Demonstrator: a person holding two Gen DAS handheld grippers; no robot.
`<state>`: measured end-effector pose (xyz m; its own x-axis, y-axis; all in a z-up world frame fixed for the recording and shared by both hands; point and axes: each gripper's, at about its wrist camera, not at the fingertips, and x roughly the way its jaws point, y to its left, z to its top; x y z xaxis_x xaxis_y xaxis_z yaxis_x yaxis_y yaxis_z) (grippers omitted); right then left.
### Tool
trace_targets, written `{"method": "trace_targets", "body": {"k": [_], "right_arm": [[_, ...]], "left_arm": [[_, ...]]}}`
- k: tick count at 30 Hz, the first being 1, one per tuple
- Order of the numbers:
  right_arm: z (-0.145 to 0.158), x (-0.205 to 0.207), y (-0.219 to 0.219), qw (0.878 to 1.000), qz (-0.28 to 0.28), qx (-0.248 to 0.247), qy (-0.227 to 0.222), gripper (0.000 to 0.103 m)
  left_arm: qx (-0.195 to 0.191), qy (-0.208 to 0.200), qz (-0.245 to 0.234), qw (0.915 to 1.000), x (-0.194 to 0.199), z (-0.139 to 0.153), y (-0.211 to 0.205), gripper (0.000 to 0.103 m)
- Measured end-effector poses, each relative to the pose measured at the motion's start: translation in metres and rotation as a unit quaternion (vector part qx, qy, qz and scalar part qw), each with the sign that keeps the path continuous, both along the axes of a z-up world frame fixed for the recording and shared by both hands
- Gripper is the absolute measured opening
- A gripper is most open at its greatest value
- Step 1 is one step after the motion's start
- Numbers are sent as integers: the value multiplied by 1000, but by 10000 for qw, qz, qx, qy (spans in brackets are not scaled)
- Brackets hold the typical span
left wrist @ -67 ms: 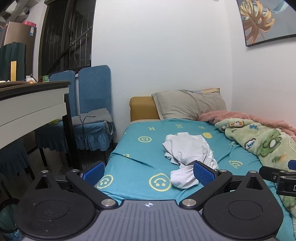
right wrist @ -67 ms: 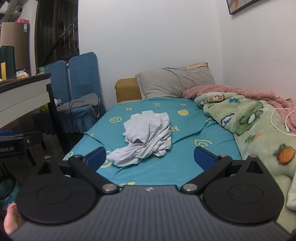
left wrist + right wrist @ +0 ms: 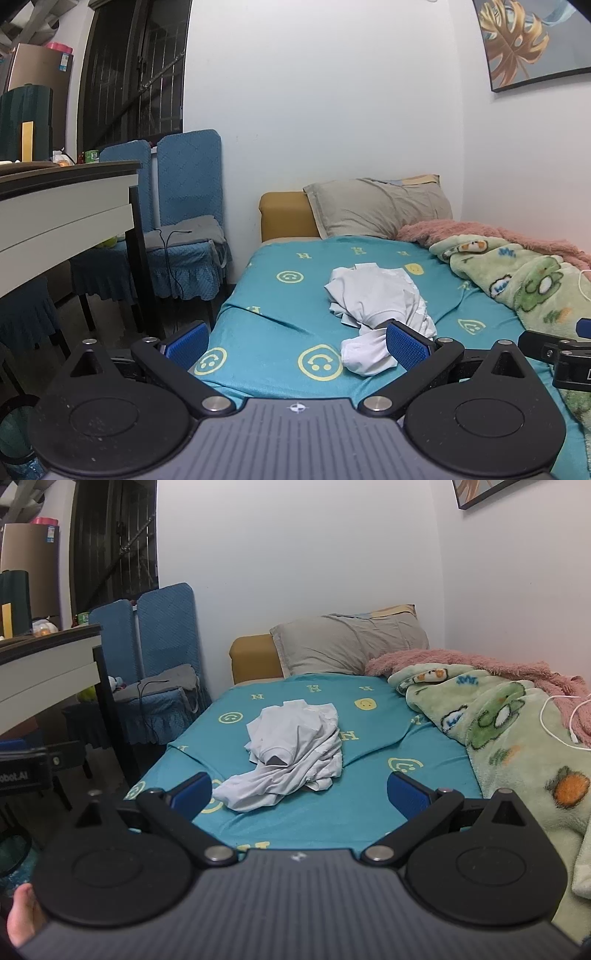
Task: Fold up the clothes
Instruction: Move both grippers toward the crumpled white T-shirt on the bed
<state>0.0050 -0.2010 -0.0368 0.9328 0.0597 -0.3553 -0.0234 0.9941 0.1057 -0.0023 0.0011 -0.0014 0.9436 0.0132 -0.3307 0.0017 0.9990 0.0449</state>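
A crumpled white garment (image 3: 380, 306) (image 3: 295, 749) lies in a heap in the middle of the teal smiley-print bed sheet (image 3: 280, 332) (image 3: 369, 805). My left gripper (image 3: 295, 347) is open at the foot of the bed, short of the garment, its right blue pad overlapping the heap's near end in view. Wide apart stand the blue pads of my right gripper (image 3: 299, 797), which is open and holds nothing, the garment lying ahead and slightly left. Each gripper shows at the edge of the other's view.
A green cartoon blanket (image 3: 517, 746) and a pink one (image 3: 461, 661) cover the bed's right side, with a white cable (image 3: 561, 716) on top. A grey pillow (image 3: 380, 206) leans at the head. Left of the bed stand blue chairs (image 3: 184, 221) and a desk (image 3: 66, 206).
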Motion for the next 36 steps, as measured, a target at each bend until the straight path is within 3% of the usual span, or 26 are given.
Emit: {"method": "trace_targets", "body": {"k": [7,23,29,36], "right_arm": [[0,-4,0,10000,-8,-32,-68,103],[-2,-9,-6,10000,-37,-29,-78,103],[-3,-6,-10,9998,5,187,76,103],[-1,-7,-13,9995,-85,304,76,103]], "left_arm": [[312,43,50,9995,5,-9,-8,103],[282,58,38,9996,5,-11,-1,103],[149,37,-66,9999,6,-12,4,103],[33,261,-113,9996,15,-18,9,103]]}}
